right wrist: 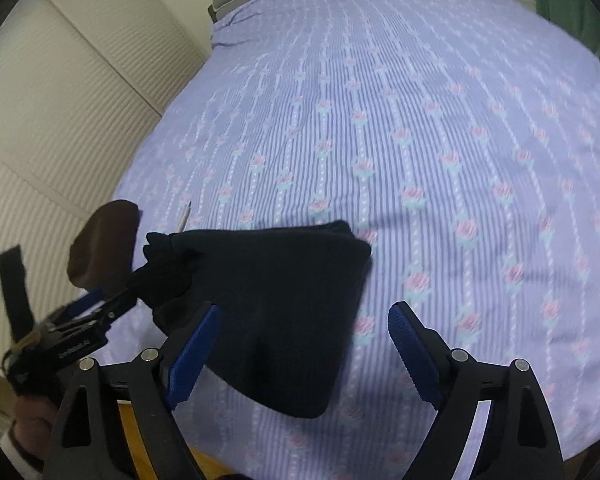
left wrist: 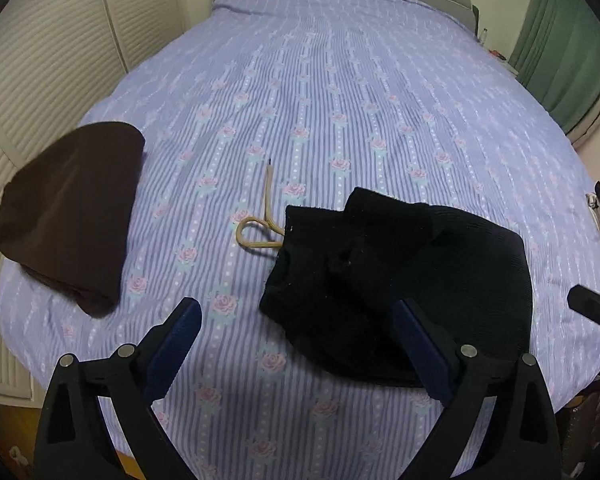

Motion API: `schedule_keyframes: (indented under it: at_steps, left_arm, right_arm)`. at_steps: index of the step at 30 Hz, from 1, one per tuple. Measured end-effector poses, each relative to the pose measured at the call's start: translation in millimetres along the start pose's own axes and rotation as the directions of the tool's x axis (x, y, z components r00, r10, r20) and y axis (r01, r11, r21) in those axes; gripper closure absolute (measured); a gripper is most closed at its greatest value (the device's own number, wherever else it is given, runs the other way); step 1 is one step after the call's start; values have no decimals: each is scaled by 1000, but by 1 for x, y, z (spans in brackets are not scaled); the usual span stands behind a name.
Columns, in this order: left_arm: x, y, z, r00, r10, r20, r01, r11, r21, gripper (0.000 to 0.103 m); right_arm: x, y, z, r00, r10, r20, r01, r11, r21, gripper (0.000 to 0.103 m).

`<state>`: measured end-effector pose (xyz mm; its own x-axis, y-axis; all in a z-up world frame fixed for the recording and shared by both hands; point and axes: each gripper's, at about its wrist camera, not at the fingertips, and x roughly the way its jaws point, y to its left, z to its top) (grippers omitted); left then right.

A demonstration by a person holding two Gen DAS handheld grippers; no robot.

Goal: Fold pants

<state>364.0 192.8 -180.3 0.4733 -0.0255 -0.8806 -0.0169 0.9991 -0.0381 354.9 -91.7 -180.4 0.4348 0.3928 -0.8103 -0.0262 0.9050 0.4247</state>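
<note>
The black pants (left wrist: 396, 280) lay folded into a thick bundle on the bed (left wrist: 340, 100), near its front edge, with a tan drawstring (left wrist: 260, 224) trailing out of the waist end onto the flowered cover. The left hand-held gripper (left wrist: 300, 344) stood wide and held nothing, one blue pad over the bare cover and the other over the bundle's near edge; the right hand-held gripper (right wrist: 304, 344) was likewise wide and empty, its left pad over the black cloth. The likeliest trouble was the bundle springing loose, since the top layer looked humped rather than flat and nothing pinned it down. A pad passing low over the cloth could also snag an edge and drag the fold open, and the loose drawstring could catch on a finger. By count there were two hand-held grippers, one pair of black pants, one drawstring, and one folded brown garment (left wrist: 72, 216) lying well apart to the left.
</note>
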Motion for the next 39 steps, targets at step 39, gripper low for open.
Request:
schedule_keyframes:
  at_steps: [39]
  left_arm:
    - [93,-9,-7,974,-218,-61,205,964,-172,0]
  right_arm:
    - [138,-47,-23,879,467,-96,-402,835,377,11]
